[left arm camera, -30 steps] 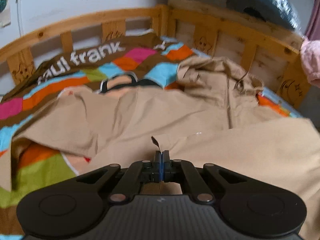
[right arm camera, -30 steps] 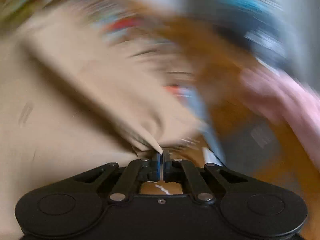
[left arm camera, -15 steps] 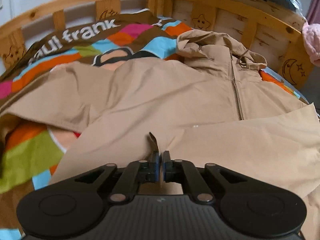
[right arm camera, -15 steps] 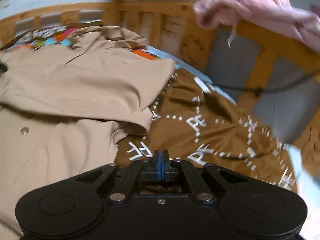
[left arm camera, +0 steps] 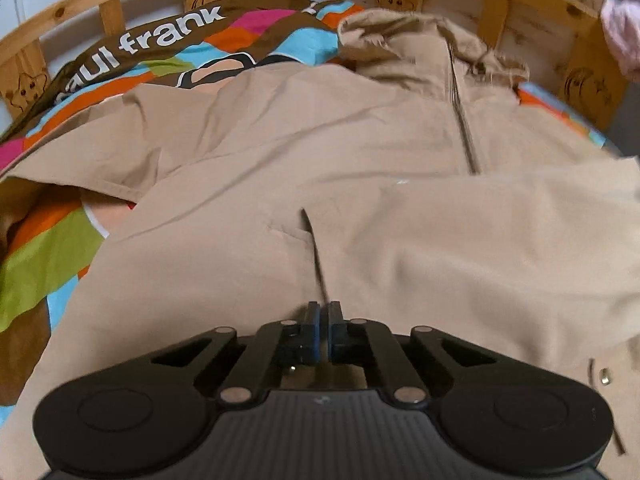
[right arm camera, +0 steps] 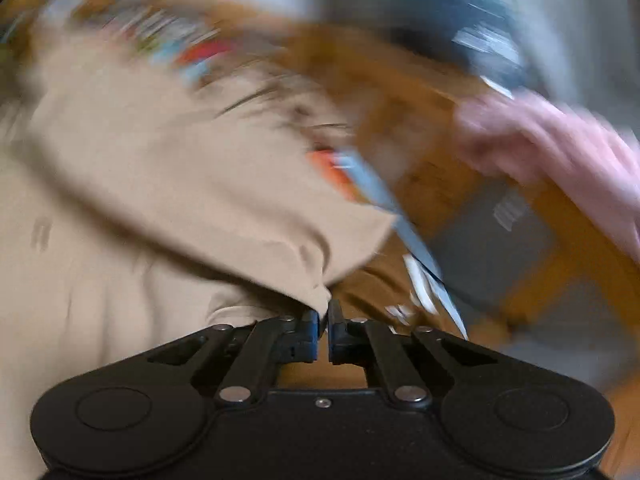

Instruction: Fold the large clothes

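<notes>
Lower now, the left gripper (left arm camera: 323,312) hangs shut just over the beige jacket (left arm camera: 360,152); nothing between. Right gripper (right arm camera: 323,314) pinches the jacket's sleeve end (right arm camera: 316,296).

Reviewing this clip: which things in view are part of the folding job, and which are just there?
Job: beige jacket; left gripper; right gripper, pinching a jacket corner.
Just there: patterned bedspread; wooden bed rail; pink garment.

light: soft, even daylight | left view: sharp | right view: heavy motion blur | edges: fisheye-bent
</notes>
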A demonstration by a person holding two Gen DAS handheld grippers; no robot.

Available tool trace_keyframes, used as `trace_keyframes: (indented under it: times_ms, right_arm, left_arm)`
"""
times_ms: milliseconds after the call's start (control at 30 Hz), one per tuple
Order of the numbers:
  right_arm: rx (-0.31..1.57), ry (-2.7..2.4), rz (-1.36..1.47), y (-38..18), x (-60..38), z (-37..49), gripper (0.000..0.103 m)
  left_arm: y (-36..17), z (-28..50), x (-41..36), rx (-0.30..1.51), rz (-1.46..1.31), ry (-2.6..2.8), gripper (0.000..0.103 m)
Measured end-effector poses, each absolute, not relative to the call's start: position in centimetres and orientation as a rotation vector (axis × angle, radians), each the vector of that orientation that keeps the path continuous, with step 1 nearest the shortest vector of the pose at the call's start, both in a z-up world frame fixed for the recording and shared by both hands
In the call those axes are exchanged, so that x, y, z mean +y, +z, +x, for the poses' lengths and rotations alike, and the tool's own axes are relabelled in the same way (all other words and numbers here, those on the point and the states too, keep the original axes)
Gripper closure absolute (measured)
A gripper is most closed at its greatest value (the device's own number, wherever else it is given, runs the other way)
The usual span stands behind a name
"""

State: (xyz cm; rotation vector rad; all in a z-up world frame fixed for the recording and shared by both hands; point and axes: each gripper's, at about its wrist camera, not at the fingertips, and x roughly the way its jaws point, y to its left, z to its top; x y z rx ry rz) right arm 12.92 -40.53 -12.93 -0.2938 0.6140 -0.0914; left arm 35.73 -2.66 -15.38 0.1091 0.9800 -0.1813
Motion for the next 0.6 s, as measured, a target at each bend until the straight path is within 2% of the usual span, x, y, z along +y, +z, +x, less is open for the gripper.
trace_keyframes:
  times_ms: [67, 133, 200, 233, 300, 400, 467, 533, 600]
  right_arm:
    - [0.705, -0.09, -0.224, -14.9, -40.5, 13.5, 0.102]
    - [0.713, -0.061, -0.2, -15.0, -41.1, 13.4, 0.1]
    - [0.714, -0.055, -0.171, -13.6, -42.5, 12.7, 0.087]
    - [0.705, -0.056, -0.155, -12.5, -43.3, 11.8, 0.073]
    - [0.681, -0.031, -0.101, -10.5, -44.7, 10.8, 0.07]
    - [0.657, -0.003, -0.008, -8.6, -46.3, 12.7, 0.059]
    - [0.686, 0.018, 0.108, -8.7, -47.5, 16.6, 0.058]
    - [0.705, 0.002, 0.17, -9.2, -48.3, 20.6, 0.058]
    - [0.758, -0.039, 0.218, -10.4, -49.0, 24.3, 0.06]
  left_arm:
    - [-16.1, 35.5, -3.9, 0.975, 0.187, -0.159, 0.103]
    - [-16.2, 35.4, -4.4, 0.968, 0.213, -0.147, 0.103]
    - [-15.7, 35.2, -4.1, 0.972, 0.206, -0.159, 0.103]
    - [-15.2, 35.0, -3.6, 0.965, 0.19, -0.171, 0.103]
    - [-14.3, 34.3, -2.6, 0.936, 0.144, -0.213, 0.102]
    - [-13.4, 32.7, -2.2, 0.897, 0.066, -0.259, 0.093]
    - [-13.1, 31.7, -2.6, 0.871, 0.033, -0.298, 0.073]
    - [-13.0, 30.8, -3.8, 0.851, 0.043, -0.337, 0.064]
    - [-13.4, 30.5, -5.4, 0.847, 0.084, -0.357, 0.064]
